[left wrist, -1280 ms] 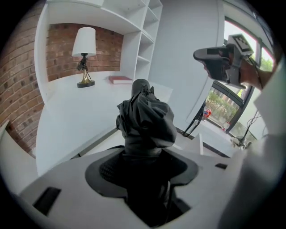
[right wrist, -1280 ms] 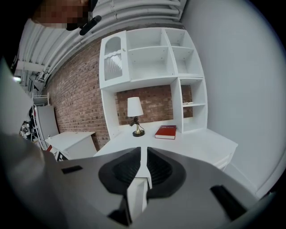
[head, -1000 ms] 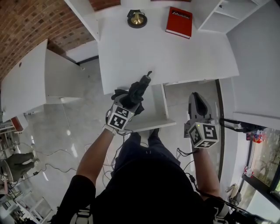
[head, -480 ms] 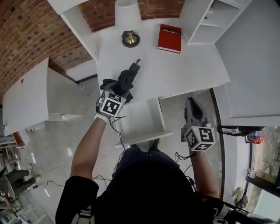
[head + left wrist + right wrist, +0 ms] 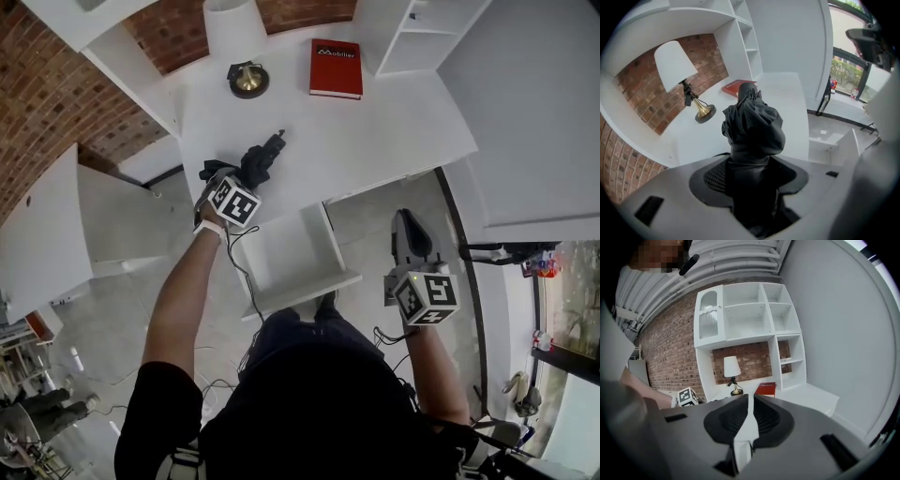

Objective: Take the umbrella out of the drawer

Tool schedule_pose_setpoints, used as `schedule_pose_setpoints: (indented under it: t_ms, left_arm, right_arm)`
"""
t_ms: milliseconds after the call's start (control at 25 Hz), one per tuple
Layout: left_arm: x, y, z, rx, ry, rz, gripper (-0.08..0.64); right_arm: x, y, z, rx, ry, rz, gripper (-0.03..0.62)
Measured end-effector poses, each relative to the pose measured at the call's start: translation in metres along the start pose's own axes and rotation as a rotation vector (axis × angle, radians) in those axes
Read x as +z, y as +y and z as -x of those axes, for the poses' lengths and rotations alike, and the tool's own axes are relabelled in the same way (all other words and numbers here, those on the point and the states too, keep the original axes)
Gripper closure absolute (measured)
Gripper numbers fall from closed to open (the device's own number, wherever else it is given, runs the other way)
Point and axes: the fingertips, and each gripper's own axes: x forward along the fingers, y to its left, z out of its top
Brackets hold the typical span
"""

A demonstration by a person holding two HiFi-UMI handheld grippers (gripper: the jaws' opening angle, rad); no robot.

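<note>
A folded black umbrella (image 5: 261,159) is clamped in my left gripper (image 5: 247,176), which is shut on its lower part. It hangs over the near left part of the white desk top (image 5: 375,122), tip pointing toward the back wall. In the left gripper view the bunched fabric of the umbrella (image 5: 752,124) fills the space between the pads of the left gripper (image 5: 752,176). The white drawer (image 5: 305,291) stands pulled out below the desk edge, with nothing inside. My right gripper (image 5: 411,225) hovers to the right of the drawer, jaws together on nothing, as the right gripper (image 5: 750,401) shows in its own view.
A brass lamp (image 5: 247,79) with a white shade and a red book (image 5: 336,67) stand at the back of the desk. White shelves (image 5: 412,33) rise at the back right. A white cabinet (image 5: 56,225) stands to the left. The person's legs are below the drawer.
My left gripper has carried the umbrella from above the open drawer up and left over the desk top. The right gripper has risen a little beside the drawer.
</note>
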Motion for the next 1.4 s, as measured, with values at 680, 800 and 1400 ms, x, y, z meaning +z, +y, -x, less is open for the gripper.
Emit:
schedule_pose_setpoints:
  t_ms: [680,800,1400]
  left_arm:
    - [0.001,0.002,-0.053,-0.031,0.090,-0.003,0.286]
    - [0.002,0.004,-0.043,-0.013,0.063,-0.003,0.285]
    - [0.011,0.015,0.081,0.026,-0.203,0.268,0.288]
  right_arm:
    - [-0.003,0.004,-0.016,-0.019,0.006,-0.037,0.560]
    - [0.001,0.008,-0.021,-0.005,0.001,-0.024,0.560]
    - [0.044,0.039,-0.049,0.091,-0.076,0.066,0.489]
